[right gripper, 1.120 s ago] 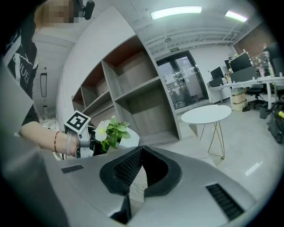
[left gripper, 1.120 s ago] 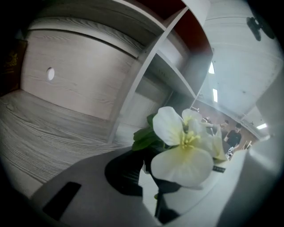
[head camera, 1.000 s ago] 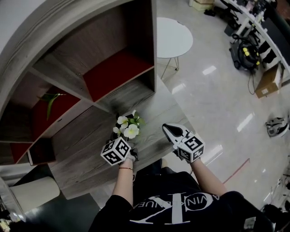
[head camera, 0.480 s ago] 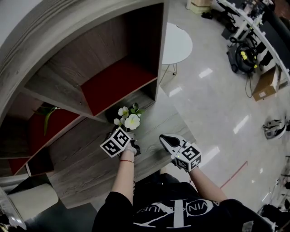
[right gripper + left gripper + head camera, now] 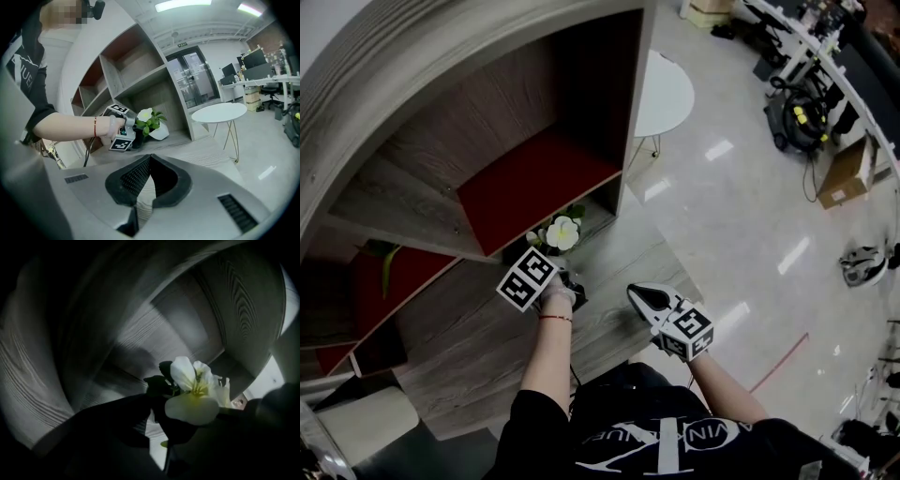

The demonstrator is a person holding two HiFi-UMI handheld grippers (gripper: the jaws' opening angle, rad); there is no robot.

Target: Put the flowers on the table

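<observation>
Head view looks steeply down over the shelf unit (image 5: 469,122). Left gripper view's right up against the flowers (image 5: 194,392), facing in; right gripper view catches them from farther right.

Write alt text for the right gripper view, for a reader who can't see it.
A person's left gripper holds white flowers at the ledge of a wooden shelf unit. In the foreground the right gripper has its jaws closed and empty; a round white table stands at right.
</observation>
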